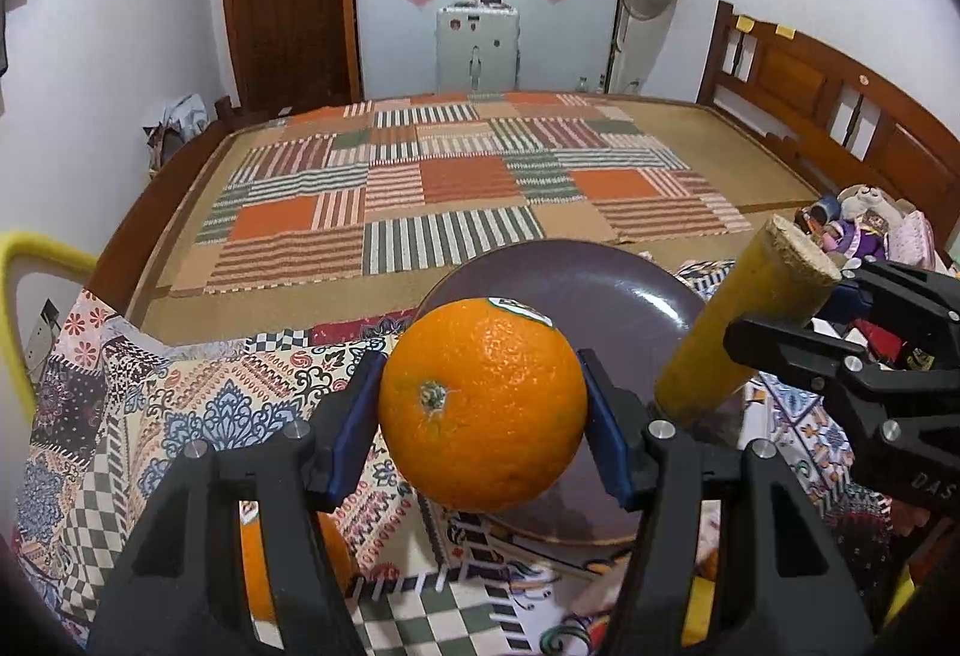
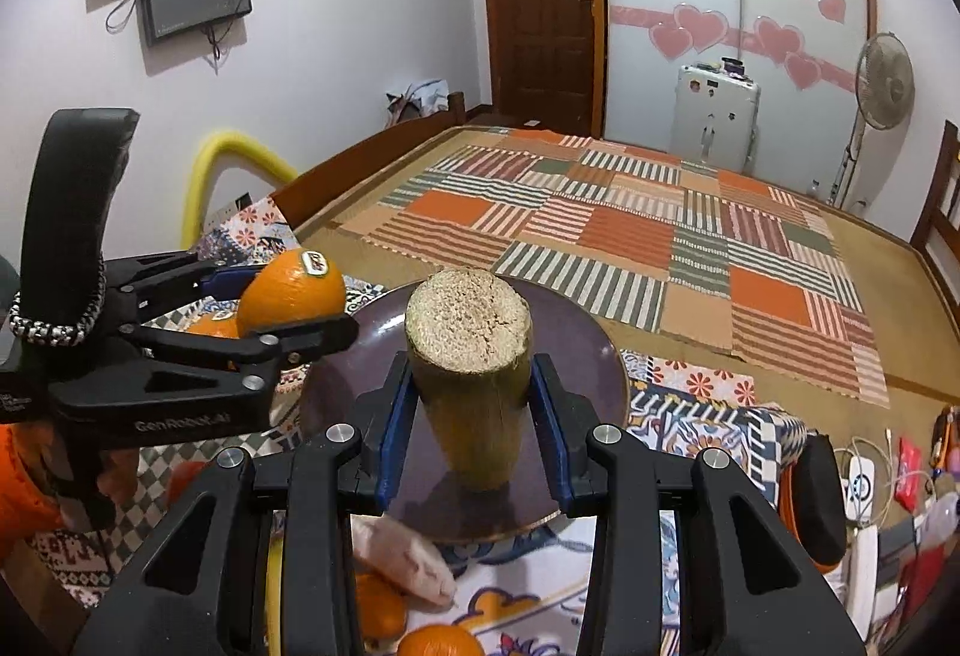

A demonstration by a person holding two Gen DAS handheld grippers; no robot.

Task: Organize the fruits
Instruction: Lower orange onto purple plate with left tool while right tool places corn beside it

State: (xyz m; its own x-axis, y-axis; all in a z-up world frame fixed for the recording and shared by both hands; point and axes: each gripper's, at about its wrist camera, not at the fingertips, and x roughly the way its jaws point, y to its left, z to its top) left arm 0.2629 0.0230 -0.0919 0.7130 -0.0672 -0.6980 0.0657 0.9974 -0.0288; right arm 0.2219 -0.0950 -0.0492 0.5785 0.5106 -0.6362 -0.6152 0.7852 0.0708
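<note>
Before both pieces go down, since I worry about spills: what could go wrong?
The left gripper and right gripper converge over one purple plate, so they might collide. The round orange may roll off the plate. The sugarcane piece stands tilted and could topple.

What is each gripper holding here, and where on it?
Left gripper: an orange, clamped at its two sides. Right gripper: a yellow-green cut stalk, gripped across its sides, above the dark plate.

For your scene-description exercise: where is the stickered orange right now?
The orange is clamped in the left gripper, raised at the near-left rim of the purple plate, left of the sugarcane piece held by the right gripper.
</note>
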